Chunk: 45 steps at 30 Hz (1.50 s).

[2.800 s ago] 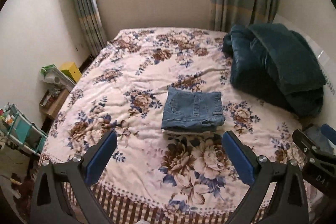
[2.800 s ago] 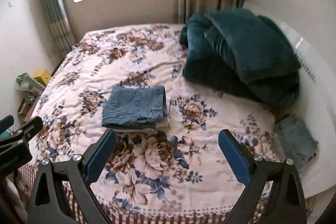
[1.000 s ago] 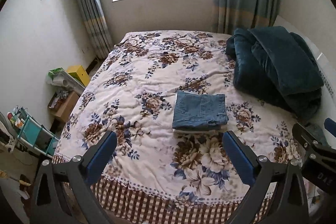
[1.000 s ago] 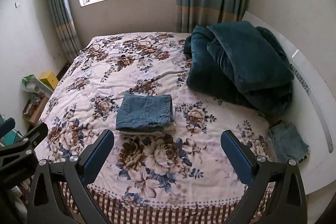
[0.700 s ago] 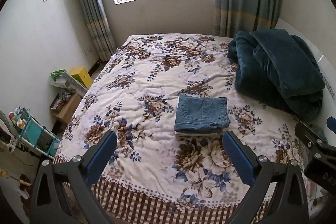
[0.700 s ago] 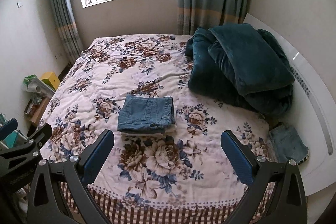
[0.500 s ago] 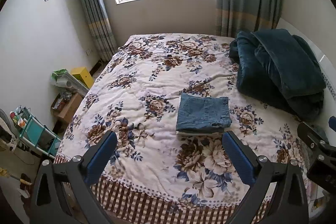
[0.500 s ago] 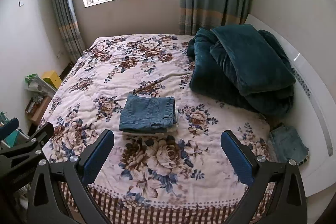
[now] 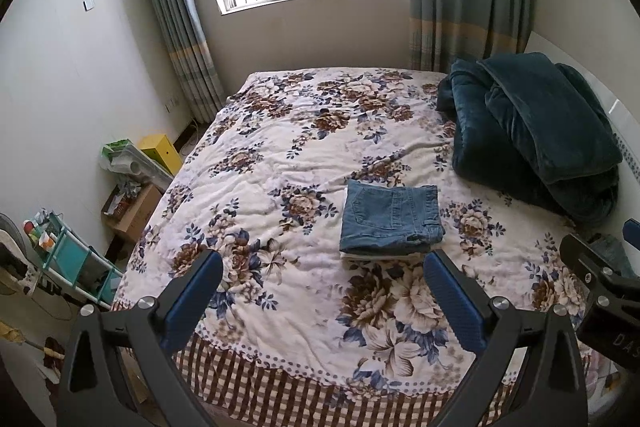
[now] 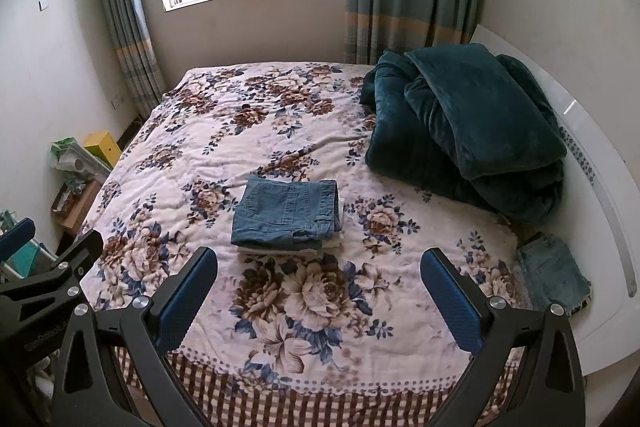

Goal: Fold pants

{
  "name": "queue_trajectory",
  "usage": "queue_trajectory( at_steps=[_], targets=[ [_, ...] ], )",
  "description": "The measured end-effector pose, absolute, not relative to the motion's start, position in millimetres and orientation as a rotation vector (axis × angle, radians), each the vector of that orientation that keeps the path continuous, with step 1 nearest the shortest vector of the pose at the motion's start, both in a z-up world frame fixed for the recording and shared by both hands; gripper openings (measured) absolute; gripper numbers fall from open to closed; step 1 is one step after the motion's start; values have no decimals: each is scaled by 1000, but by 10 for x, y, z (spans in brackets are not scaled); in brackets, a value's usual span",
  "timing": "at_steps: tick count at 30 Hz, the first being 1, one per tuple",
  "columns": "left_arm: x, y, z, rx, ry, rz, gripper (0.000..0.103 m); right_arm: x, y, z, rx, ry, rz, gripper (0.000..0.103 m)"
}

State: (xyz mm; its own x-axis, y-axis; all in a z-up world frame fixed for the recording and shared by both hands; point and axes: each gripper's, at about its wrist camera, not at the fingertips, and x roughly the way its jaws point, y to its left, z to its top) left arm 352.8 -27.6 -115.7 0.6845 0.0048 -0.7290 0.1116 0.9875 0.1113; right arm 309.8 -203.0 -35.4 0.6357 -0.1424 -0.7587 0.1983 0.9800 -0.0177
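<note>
The folded blue denim pants [image 9: 390, 219] lie in a neat rectangle on the floral bedspread [image 9: 280, 163], on top of a folded white garment. They also show in the right wrist view [image 10: 288, 213]. My left gripper [image 9: 322, 277] is open and empty, held high above the near bed edge, well short of the pants. My right gripper [image 10: 320, 277] is open and empty at about the same height and distance. Each gripper shows at the edge of the other's view.
A rumpled dark teal blanket [image 10: 464, 127] fills the right side of the bed. Another denim piece [image 10: 554, 277] lies at the bed's right edge by the white headboard [image 10: 592, 187]. Boxes [image 9: 160, 155] and a teal cart [image 9: 68, 259] stand on the floor at left.
Both grippers have pulled back and up from the bed, so the folded pants look smaller and farther. The pants have not moved. Both grippers stay open.
</note>
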Motion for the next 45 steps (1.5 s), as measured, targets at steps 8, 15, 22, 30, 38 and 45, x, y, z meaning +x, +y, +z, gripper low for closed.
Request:
queue_trajectory(
  at_steps=[8, 15, 22, 30, 38, 45],
  targets=[
    [3542, -277, -1157, 154, 811, -61, 103, 3082, -2017, -368, 69, 868, -197, 103],
    [3547, -262, -1133, 152, 805, -59, 103, 3081, -2016, -374, 69, 870, -199, 103],
    [3530, -271, -1111, 150, 805, -58, 103, 3041, -2005, -414, 74, 877, -188, 103],
    [3538, -285, -1087, 157, 798, -49, 103, 3016, -1988, -434, 81, 875, -187, 103],
    [3540, -288, -1067, 161, 794, -48, 103, 3038, -2004, -431, 80, 875, -183, 103],
    [3533, -298, -1040, 159, 791, -52, 103, 3037, -1996, -426, 82, 876, -182, 103]
  ],
)
